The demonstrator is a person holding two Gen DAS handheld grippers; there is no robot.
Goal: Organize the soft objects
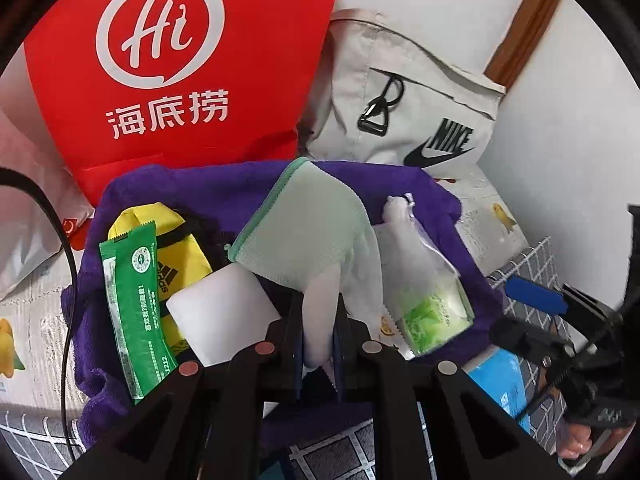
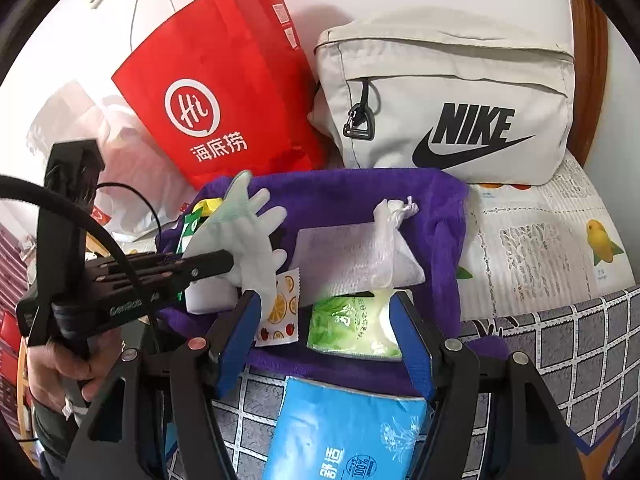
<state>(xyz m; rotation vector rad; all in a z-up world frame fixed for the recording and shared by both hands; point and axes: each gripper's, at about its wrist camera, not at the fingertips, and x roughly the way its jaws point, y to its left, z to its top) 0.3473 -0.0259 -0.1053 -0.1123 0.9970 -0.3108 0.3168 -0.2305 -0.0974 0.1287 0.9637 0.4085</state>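
Note:
My left gripper [image 1: 318,316] is shut on a finger of a white glove [image 1: 304,224] with a mint-green cuff, which hangs over a purple towel [image 1: 240,188]. In the right wrist view the left gripper [image 2: 226,262] comes in from the left, clamped on the glove [image 2: 256,232]. My right gripper [image 2: 324,304] stands open above the towel [image 2: 360,196]. A green tissue pack [image 2: 352,324] lies between its blue pads [image 2: 240,328], nearer the right one and not clamped. A white mesh pouch [image 2: 360,256] lies just behind the pack.
On the towel lie a yellow pouch [image 1: 176,248], a green sachet [image 1: 132,304], a white block [image 1: 224,312] and a fruit-print sachet [image 2: 280,312]. A blue tissue pack [image 2: 344,432] lies in front. A red paper bag [image 2: 224,92] and a grey Nike bag [image 2: 448,100] stand behind.

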